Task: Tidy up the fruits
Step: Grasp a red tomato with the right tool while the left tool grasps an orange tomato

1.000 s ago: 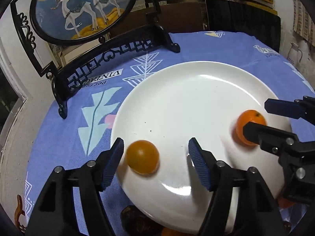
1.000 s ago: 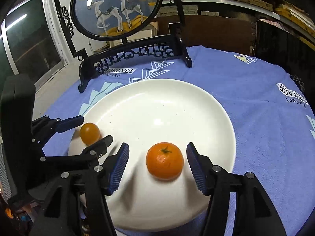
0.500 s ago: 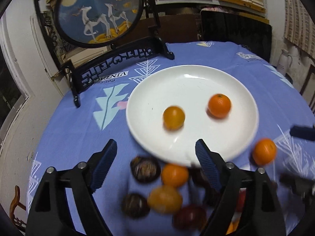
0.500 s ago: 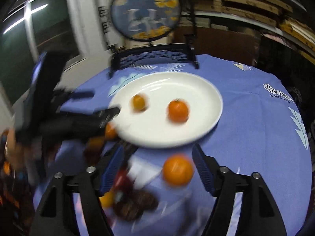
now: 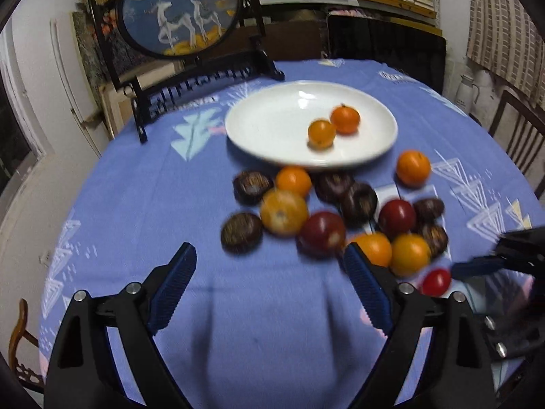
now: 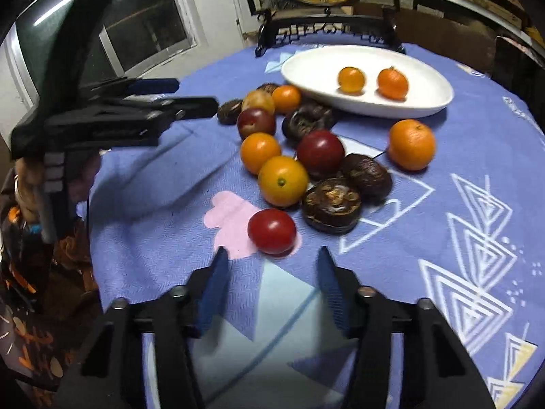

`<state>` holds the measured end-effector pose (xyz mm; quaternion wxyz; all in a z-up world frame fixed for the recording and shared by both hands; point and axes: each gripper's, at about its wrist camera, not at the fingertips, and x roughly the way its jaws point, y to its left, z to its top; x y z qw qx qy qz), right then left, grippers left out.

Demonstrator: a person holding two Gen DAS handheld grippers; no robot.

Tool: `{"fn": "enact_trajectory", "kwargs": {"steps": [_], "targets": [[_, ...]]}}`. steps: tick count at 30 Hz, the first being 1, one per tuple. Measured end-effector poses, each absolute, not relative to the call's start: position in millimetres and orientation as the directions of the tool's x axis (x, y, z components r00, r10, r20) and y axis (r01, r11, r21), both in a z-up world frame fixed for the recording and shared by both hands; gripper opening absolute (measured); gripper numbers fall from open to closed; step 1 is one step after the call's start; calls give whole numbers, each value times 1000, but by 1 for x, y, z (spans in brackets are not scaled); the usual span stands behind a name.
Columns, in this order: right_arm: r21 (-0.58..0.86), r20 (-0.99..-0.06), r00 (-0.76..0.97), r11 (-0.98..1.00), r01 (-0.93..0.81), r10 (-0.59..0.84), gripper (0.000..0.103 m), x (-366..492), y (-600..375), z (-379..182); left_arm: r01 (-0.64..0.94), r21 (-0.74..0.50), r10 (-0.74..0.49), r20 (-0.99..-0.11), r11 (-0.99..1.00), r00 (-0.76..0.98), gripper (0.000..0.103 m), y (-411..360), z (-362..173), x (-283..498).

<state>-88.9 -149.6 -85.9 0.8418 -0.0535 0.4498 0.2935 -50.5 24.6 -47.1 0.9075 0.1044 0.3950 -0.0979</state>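
A white plate at the back of the table holds a yellow-orange fruit and a mandarin. In front of it lies a heap of oranges, dark red plums and dark brown fruits. One mandarin lies apart. My left gripper hangs short of the heap, jaws opening, nothing between them. My right gripper has its jaws closing with nothing in them. A small red tomato lies just ahead of its tips.
A round deer picture on a black carved stand rises behind the plate. The blue patterned cloth covers the round table. A wooden chair stands at the right, a window at the left. A hand grips the left tool.
Both grippers have drawn back from the plate, each leaving its fruit there; the yellow-orange one has rolled beside the mandarin. The left jaws have spread wider. The right jaws are narrower than half a second ago.
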Motion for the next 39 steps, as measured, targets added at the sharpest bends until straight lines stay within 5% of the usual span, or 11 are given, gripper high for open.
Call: {"fn": "enact_trajectory", "kwargs": {"steps": [3, 15, 22, 39], "targets": [[196, -775, 421, 813, -549, 471, 30, -85, -146, -86, 272, 82, -113, -766, 959, 633, 86, 18, -57, -54], [155, -753, 477, 826, -541, 454, 29, -104, -173, -84, 96, -194, -216, -839, 976, 499, 84, -13, -79, -15], [162, -742, 479, 819, -550, 468, 29, -103, -176, -83, 144, -237, -277, -841, 961, 465, 39, -21, -81, -24], [142, -681, 562, 838, -527, 469, 29, -78, -188, -49, 168, -116, -198, -734, 979, 649, 39, 0, -11, -14]]}}
